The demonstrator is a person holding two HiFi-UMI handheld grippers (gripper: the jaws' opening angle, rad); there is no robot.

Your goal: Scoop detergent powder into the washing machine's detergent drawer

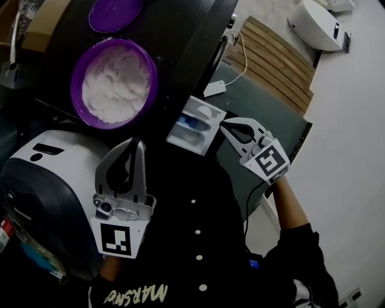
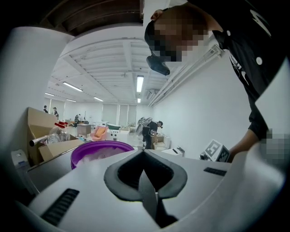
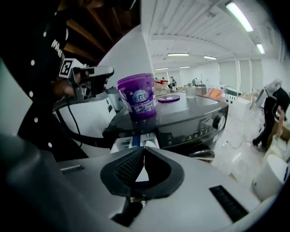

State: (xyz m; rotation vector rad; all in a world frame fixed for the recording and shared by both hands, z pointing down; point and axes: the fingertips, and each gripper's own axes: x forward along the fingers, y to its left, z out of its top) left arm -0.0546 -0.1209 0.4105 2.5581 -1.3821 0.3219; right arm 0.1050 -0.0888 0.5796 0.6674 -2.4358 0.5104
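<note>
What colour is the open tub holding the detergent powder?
Purple. The tub shows best in the head view.

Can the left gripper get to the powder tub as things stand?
Probably yes: the left gripper sits close by the purple tub, whose lid lies aside, and nothing stands between them. Its jaws are shut and empty.

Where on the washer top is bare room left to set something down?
Bare: the black washer top between the open powder tub and the edge above the detergent drawer. Crowded: tub and purple lid stand along the other side, and the right gripper sits by the drawer.
</note>
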